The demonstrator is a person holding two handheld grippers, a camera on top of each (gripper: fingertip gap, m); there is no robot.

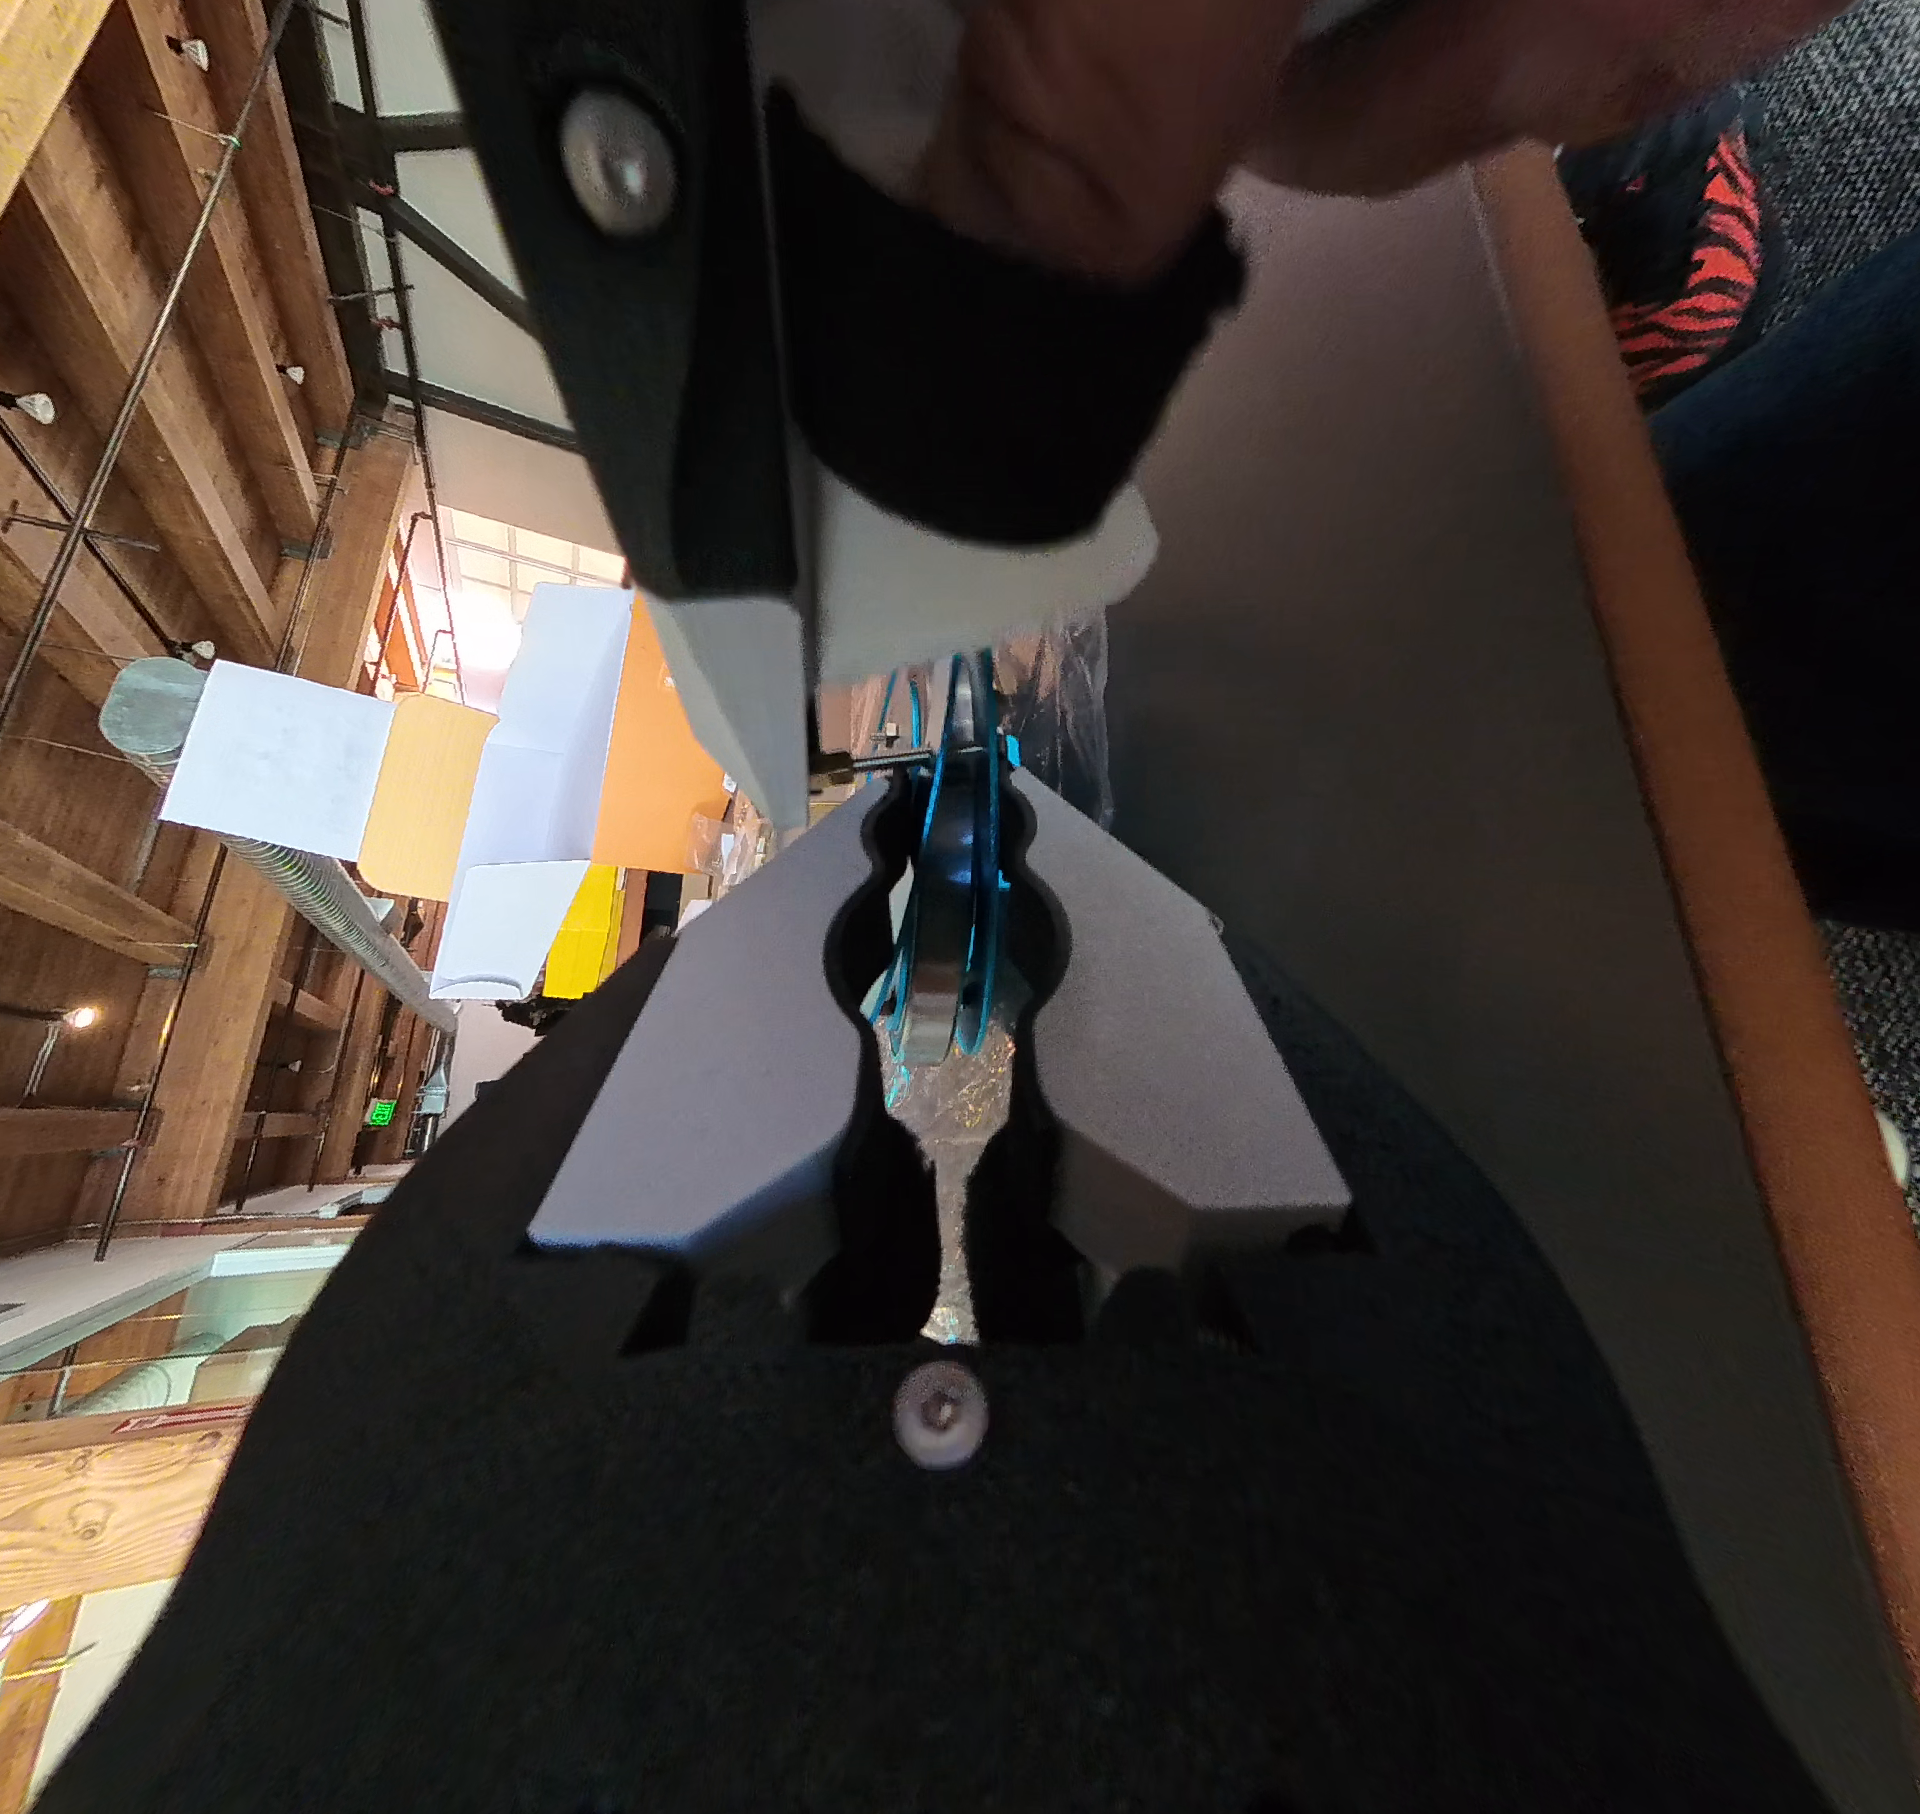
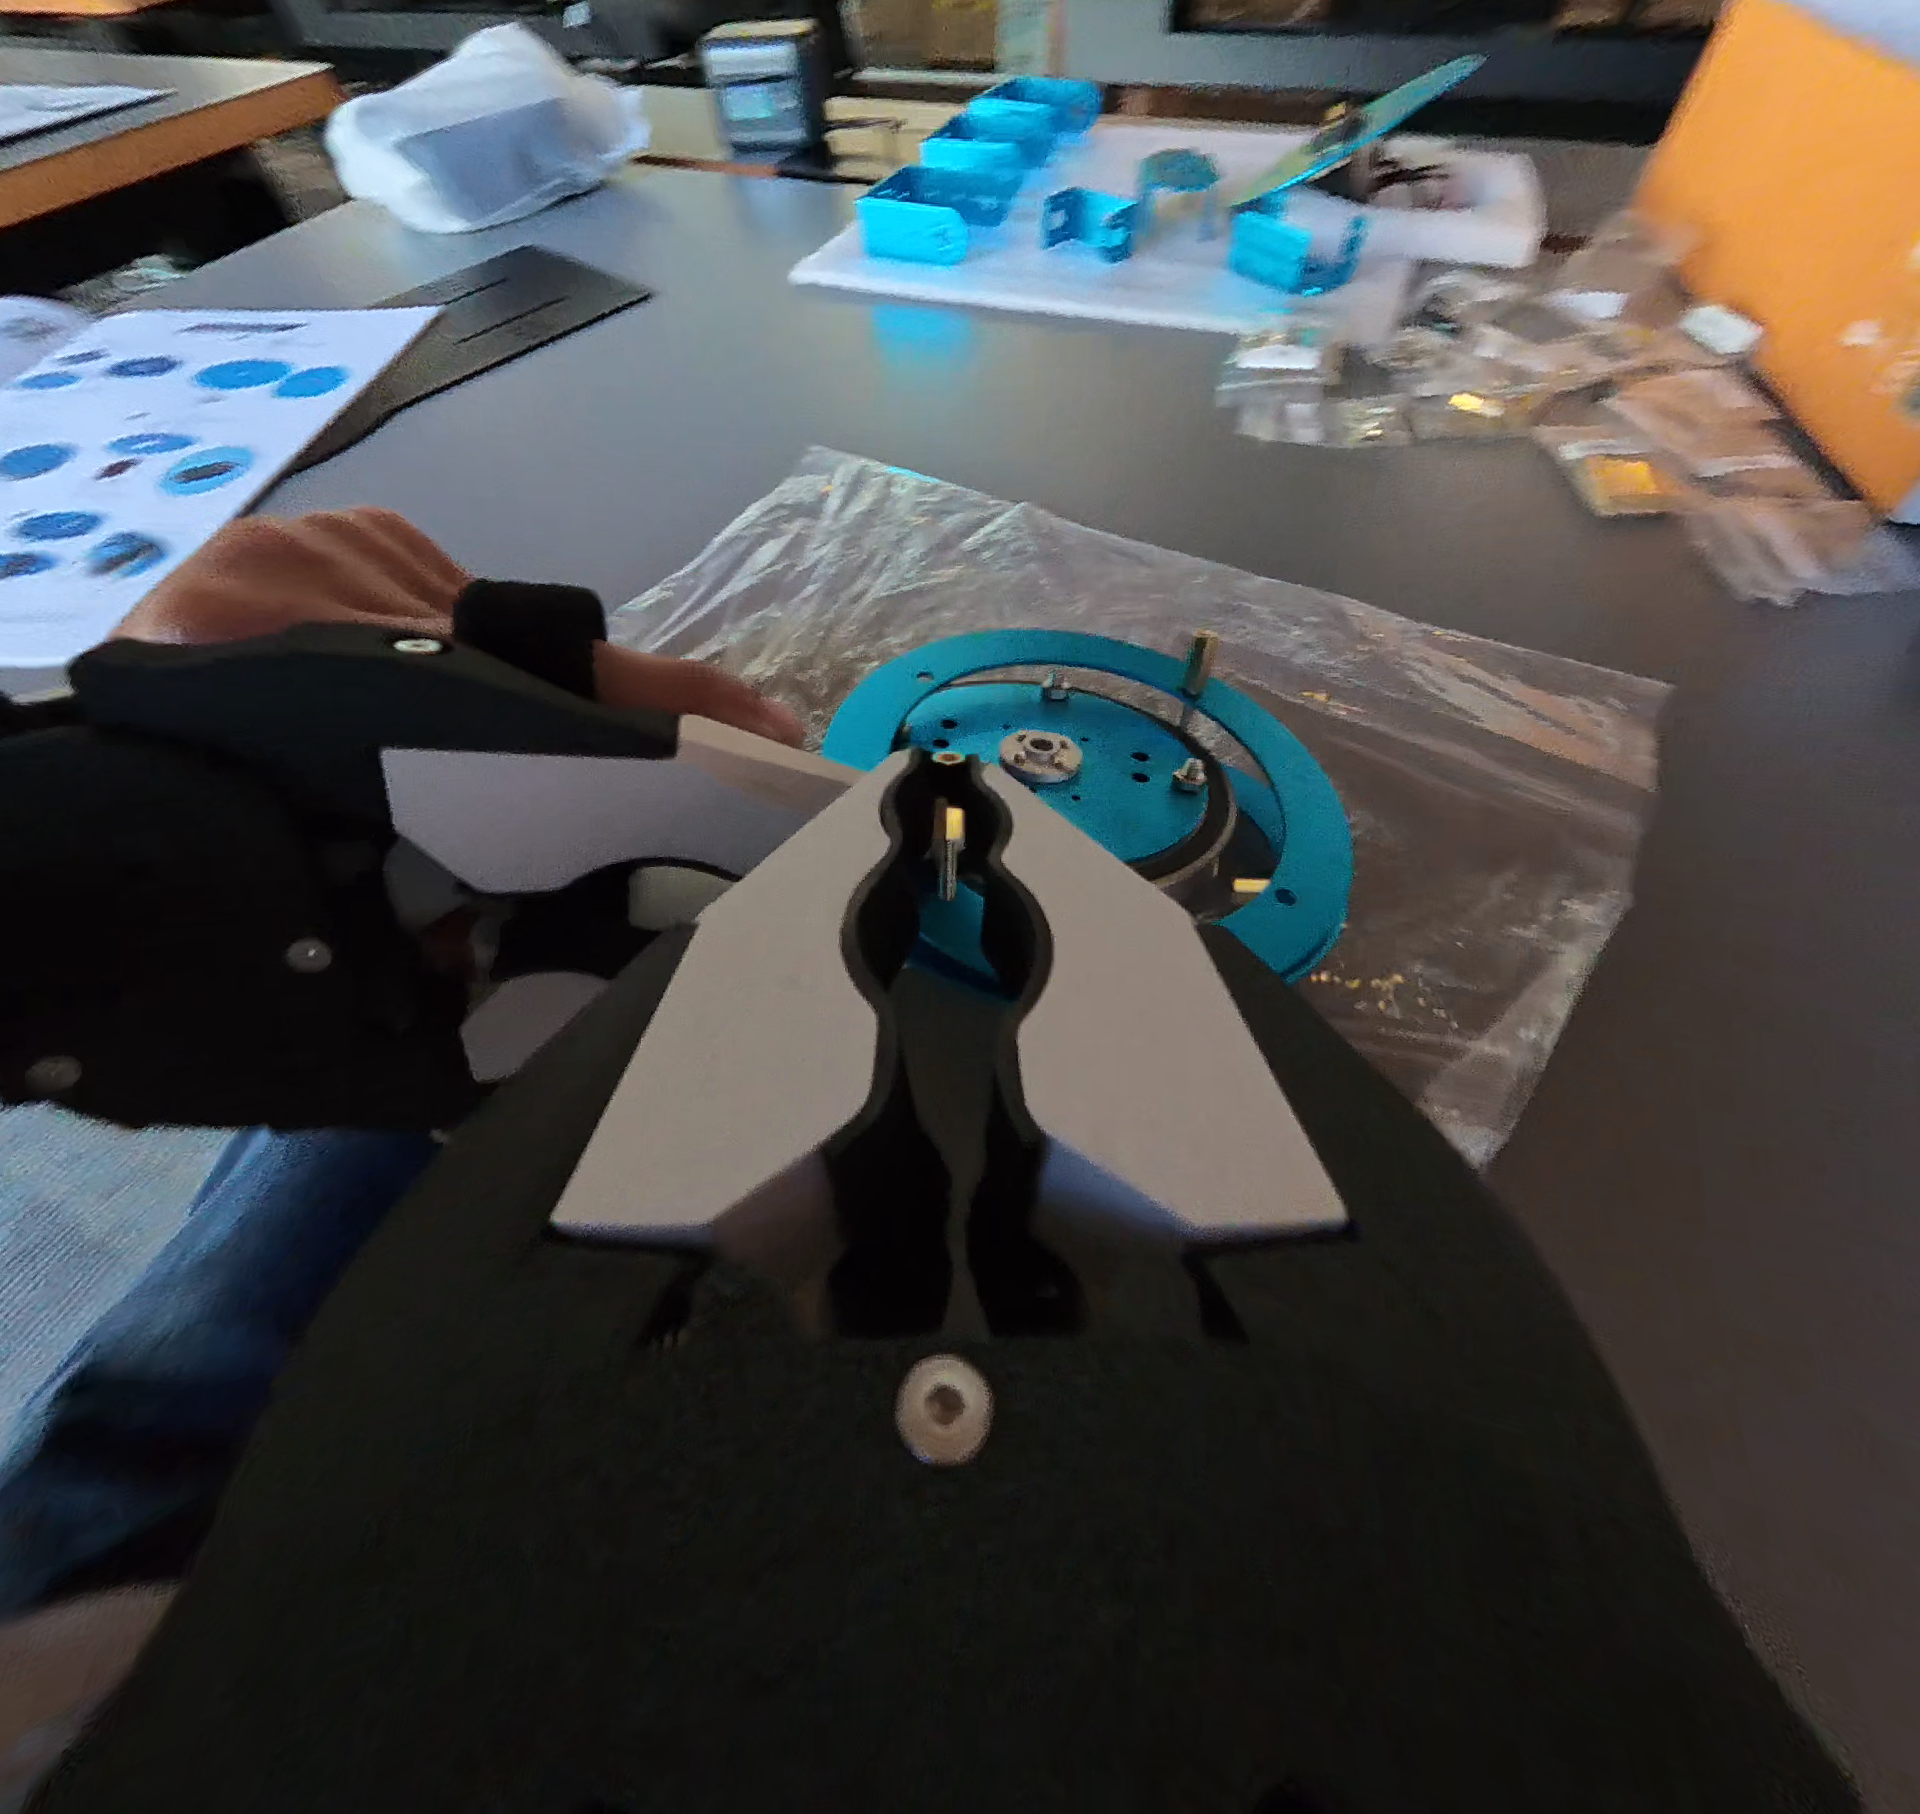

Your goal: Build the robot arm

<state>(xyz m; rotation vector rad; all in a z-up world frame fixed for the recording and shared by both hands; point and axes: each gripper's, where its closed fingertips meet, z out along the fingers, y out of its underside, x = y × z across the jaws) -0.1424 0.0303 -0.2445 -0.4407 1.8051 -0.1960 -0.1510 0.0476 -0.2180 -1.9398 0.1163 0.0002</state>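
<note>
Left wrist view: the left gripper (image 1: 956, 790) is rolled on its side, the bench (image 1: 1351, 829) rising like a wall on the right. Its jaws stand narrow, closed on the rim of a blue disc assembly (image 1: 982, 933) seen edge-on. The right gripper (image 1: 802, 777) reaches in from above.

Right wrist view: the right gripper (image 2: 940, 762) slants down over the assembly (image 2: 1288, 829), which lies on a clear plastic bag (image 2: 1351, 621). Its jaws nearly meet, pinching a small metal standoff (image 2: 949, 845). A hand (image 2: 301, 569) steadies the left gripper at the disc's left edge.
</note>
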